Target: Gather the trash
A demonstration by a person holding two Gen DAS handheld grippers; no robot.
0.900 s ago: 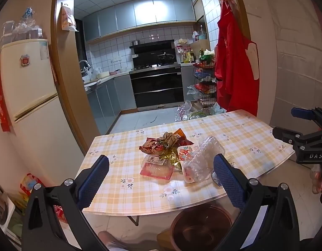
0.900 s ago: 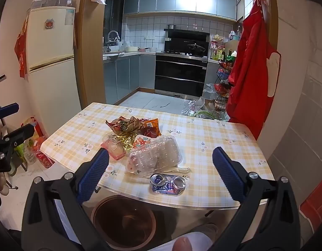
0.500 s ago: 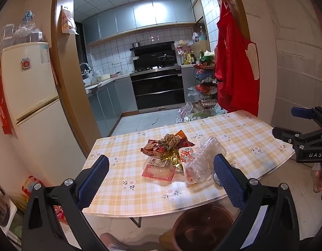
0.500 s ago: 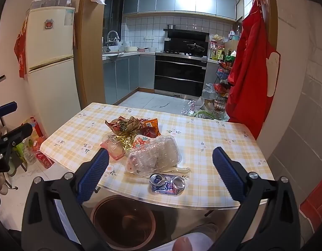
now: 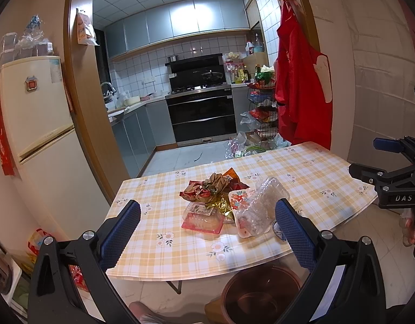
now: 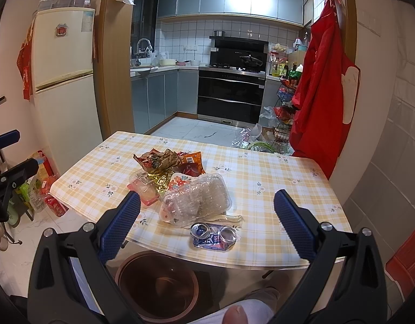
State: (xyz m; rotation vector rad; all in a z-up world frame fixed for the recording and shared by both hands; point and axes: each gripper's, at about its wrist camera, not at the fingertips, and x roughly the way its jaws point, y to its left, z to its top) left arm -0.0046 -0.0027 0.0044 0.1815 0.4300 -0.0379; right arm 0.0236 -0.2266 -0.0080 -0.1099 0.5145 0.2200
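Both grippers hang wide and empty. The crushed can (image 6: 213, 236) lies at the table (image 6: 288, 189) edge, twelve o'clock of the right gripper (image 6: 206, 222), long axis crosswise; the left gripper (image 5: 207, 230) is farther.

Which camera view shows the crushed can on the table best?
The right wrist view. There the crushed can lies fully in sight near the table's front edge, in front of the clear plastic container. In the left wrist view only a sliver of it shows, beside a finger of the left gripper.
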